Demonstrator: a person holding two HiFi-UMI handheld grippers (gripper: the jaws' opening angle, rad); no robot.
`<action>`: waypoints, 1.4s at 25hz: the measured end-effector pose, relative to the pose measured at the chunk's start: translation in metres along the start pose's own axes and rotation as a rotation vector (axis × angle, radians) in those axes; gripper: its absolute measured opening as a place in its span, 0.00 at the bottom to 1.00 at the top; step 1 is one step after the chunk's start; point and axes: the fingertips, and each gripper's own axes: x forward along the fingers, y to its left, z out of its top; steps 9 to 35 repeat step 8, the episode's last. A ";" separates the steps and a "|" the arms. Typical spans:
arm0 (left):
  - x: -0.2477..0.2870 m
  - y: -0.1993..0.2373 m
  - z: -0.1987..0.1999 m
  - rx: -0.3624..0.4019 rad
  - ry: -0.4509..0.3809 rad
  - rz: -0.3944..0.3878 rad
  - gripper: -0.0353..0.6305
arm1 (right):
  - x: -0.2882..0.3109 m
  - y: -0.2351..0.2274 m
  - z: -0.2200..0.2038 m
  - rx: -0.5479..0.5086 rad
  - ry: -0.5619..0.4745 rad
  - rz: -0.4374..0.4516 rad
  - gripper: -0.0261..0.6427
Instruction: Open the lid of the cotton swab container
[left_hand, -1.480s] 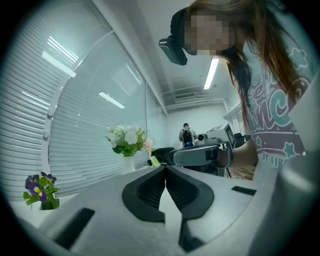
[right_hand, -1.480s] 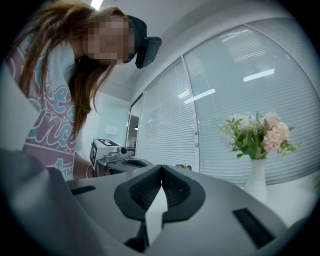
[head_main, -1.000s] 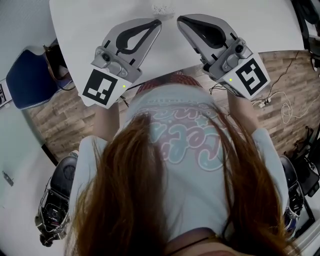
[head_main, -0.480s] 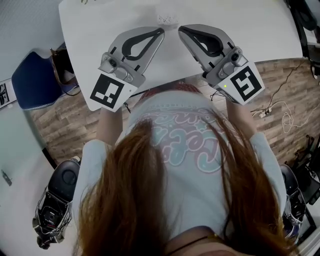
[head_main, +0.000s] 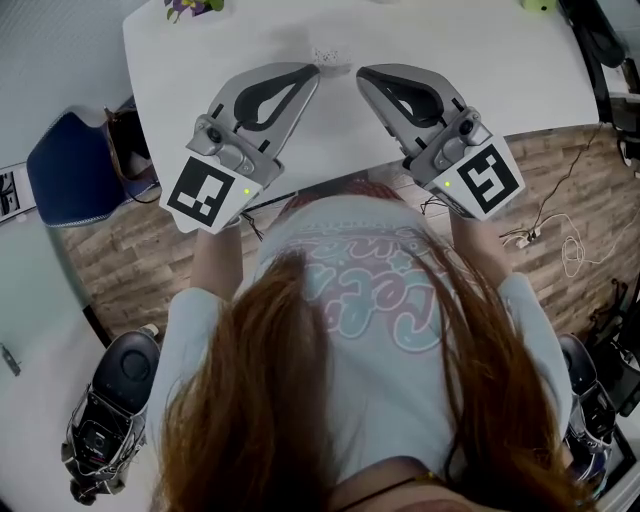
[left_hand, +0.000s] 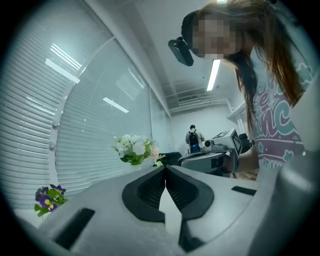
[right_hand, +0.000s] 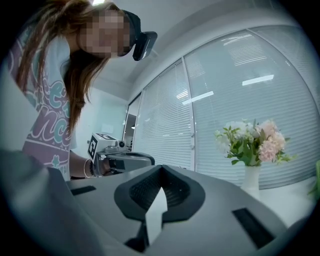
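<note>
I hold both grippers out over the near edge of the white table (head_main: 520, 70), angled inward so that their tips point toward each other. The left gripper (head_main: 310, 74) sits at about 11 o'clock from my chest and the right gripper (head_main: 364, 74) at about 1 o'clock.

The left gripper's own view shows its jaws pressed together at the tips with nothing between them, and the black ribbed pads (left_hand: 150, 189) meet in a thin line. The right gripper's own view shows the same thing: jaws together and empty, with its pads (right_hand: 176, 192) touching at the front.

The cotton swab container (head_main: 329, 55) is a small pale round thing on the table at 12 o'clock. It lies just beyond the two tips and in line with the gap between them, and neither gripper touches it. It is too faint for me to tell how its lid sits.

At the far left corner of the table, around 11 o'clock, is a bunch of purple flowers (head_main: 190, 8). A blue chair (head_main: 70, 170) stands off the table's left side at 9 o'clock, on the wooden floor (head_main: 130, 260). Loose cables (head_main: 560, 235) lie on the floor at 3 o'clock.

The left gripper's view looks along white window blinds (left_hand: 90, 125) to a bunch of white flowers (left_hand: 132, 149). The right gripper's view shows pink and white flowers in a white vase (right_hand: 250, 181) at 3 o'clock.
</note>
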 end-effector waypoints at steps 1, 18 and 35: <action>0.000 0.001 0.001 0.003 0.000 0.004 0.07 | 0.000 0.000 0.001 -0.002 -0.002 -0.001 0.04; -0.006 0.009 0.005 0.017 -0.013 0.006 0.07 | 0.006 -0.002 0.004 0.001 -0.015 -0.012 0.04; -0.006 0.009 0.005 0.017 -0.013 0.006 0.07 | 0.006 -0.002 0.004 0.001 -0.015 -0.012 0.04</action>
